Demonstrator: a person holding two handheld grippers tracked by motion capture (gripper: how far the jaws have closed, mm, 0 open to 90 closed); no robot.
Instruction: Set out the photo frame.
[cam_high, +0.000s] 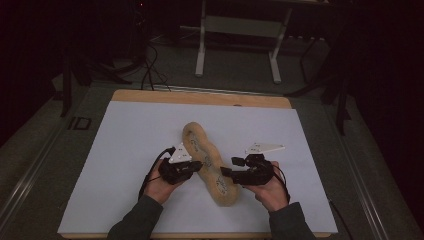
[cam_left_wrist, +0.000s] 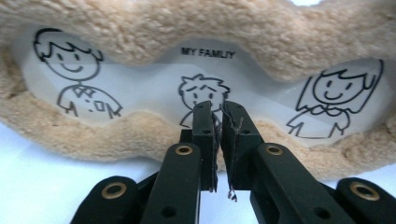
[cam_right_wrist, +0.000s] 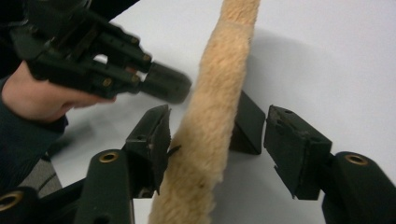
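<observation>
With our right gripper (cam_right_wrist: 217, 140) spread wide around the plush frame (cam_right_wrist: 210, 121) and our left gripper (cam_left_wrist: 215, 112) apparently clenched empty at its edge, the frame may slip sideways.

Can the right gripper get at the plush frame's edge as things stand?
Probably yes: the right gripper stands open with the plush frame edge already between its jaws, one pad touching the fur, nothing blocking. The left gripper hovers on the far side.

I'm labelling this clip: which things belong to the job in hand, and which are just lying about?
In the job:
plush photo frame
left gripper, jaws nearly shut
right gripper, jaws open astride the frame's edge

Lying about:
white table cover
metal stand
floor cables
</observation>
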